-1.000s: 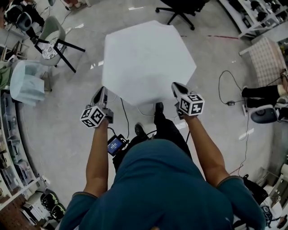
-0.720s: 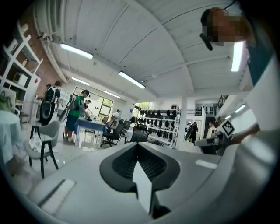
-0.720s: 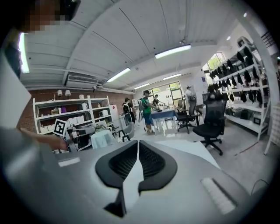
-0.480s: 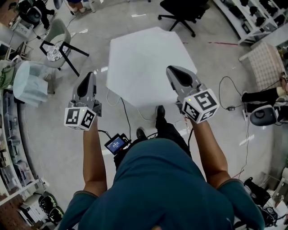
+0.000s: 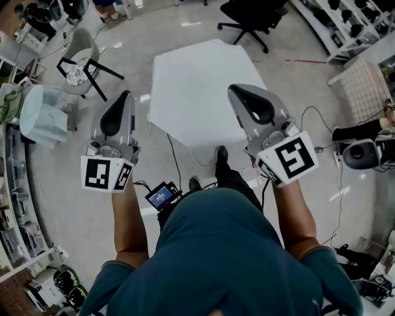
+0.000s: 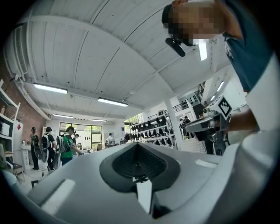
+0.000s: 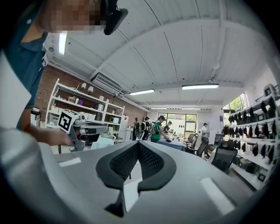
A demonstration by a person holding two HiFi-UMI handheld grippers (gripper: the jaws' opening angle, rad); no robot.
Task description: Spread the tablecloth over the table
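Note:
A white tablecloth (image 5: pixel 200 92) lies flat over the table far below me, covering the whole top. Both grippers are held high, well above the cloth and pointing forward. In the head view my left gripper (image 5: pixel 126 95) is at the left and my right gripper (image 5: pixel 234 89) at the right. Each one's dark pads meet with nothing pinched between them, as the left gripper view (image 6: pixel 137 144) and the right gripper view (image 7: pixel 139 143) show. Each gripper view also shows the other gripper off to the side.
A pale chair (image 5: pixel 83 52) and a light blue covered object (image 5: pixel 40 114) stand left of the table. A black office chair (image 5: pixel 247 15) is behind it. Cables (image 5: pixel 321 133) trail on the floor at right. Several people (image 7: pixel 156 129) stand far off by shelves.
Both grippers have risen from the table's near edge towards my head and rolled, so their marker cubes now face me. The cloth stays flat on the table.

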